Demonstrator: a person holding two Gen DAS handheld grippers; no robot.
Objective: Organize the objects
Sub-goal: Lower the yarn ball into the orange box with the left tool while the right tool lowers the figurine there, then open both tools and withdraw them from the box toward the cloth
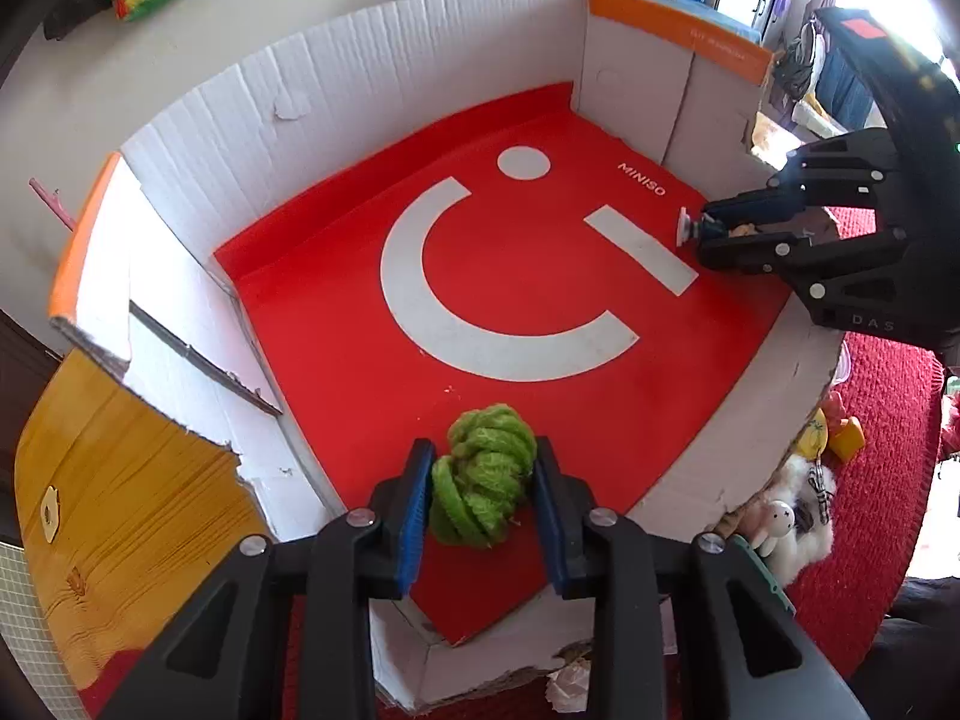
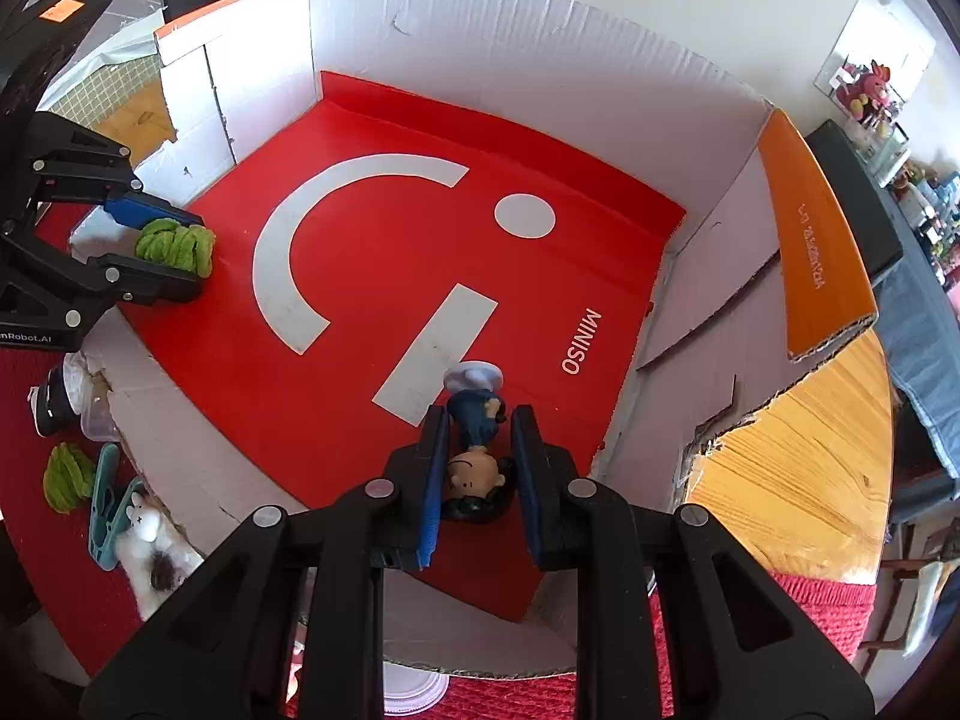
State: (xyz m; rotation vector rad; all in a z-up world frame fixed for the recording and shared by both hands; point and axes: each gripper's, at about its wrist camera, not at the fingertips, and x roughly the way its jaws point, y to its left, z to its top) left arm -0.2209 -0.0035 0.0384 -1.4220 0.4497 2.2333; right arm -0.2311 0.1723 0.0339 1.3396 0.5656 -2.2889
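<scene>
Open cardboard box (image 1: 384, 60) with red liner (image 1: 336, 324), seen from both wrists. Left gripper (image 1: 483, 495) at the near edge, jaws closed partway on a green yarn ball (image 1: 486, 474), pads touching both sides. Right gripper (image 2: 477, 468) over the liner's right side, jaws clamped on a figurine (image 2: 477, 450), base (image 2: 474, 373) pointing away. Outside the box, on red cloth (image 2: 804, 600): second yarn ball (image 2: 67, 477), plush toy (image 2: 147, 546).

I'm working in a lived-in home. I'm seeing a cluttered shelf of figurines (image 2: 870, 96), hanging clothes (image 1: 834, 72), and a red woven rug (image 1: 882, 420) lying underneath.
</scene>
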